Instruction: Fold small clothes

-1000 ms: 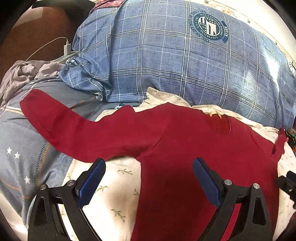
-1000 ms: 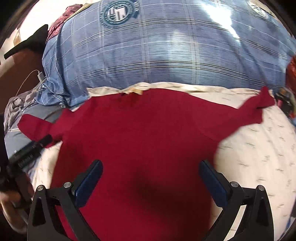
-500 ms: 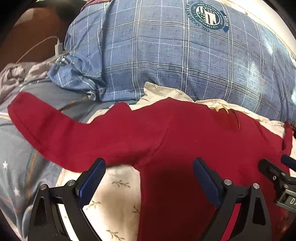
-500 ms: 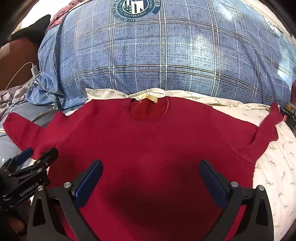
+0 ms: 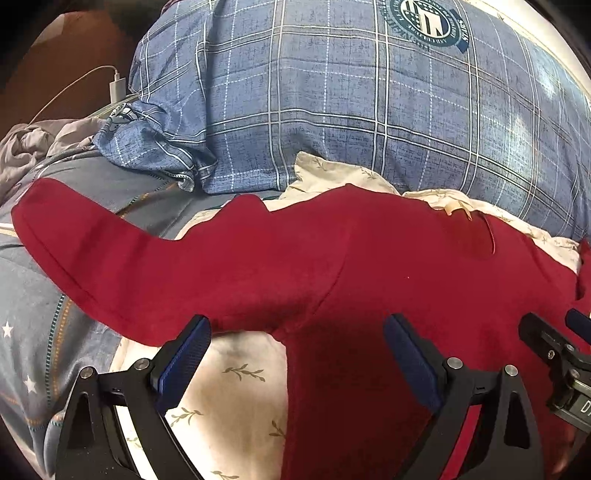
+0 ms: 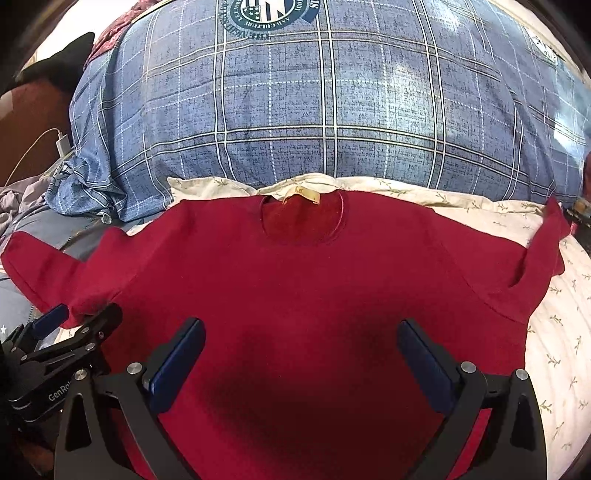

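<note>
Both pairs of tongs are held spread wide and empty: left gripper, right gripper, blue ribbed pads over the red long-sleeved sweater, laid flat mid-frame on leaf-printed cream sheet. A puffy blue plaid duvet is bunched above.

The dark red knitted long-sleeved sweater runs off the bottom edge in both views, so its hem never shows. In the right wrist view its right cuff is curled up at the frame's edge, its end unclear. The round crest printed on the blue plaid quilt is cut by the top edge, its lettering too small to read. The white lettering on the left claw body is only partly visible. The cream leaf-print sheet lies mostly hidden under the sweater.
</note>
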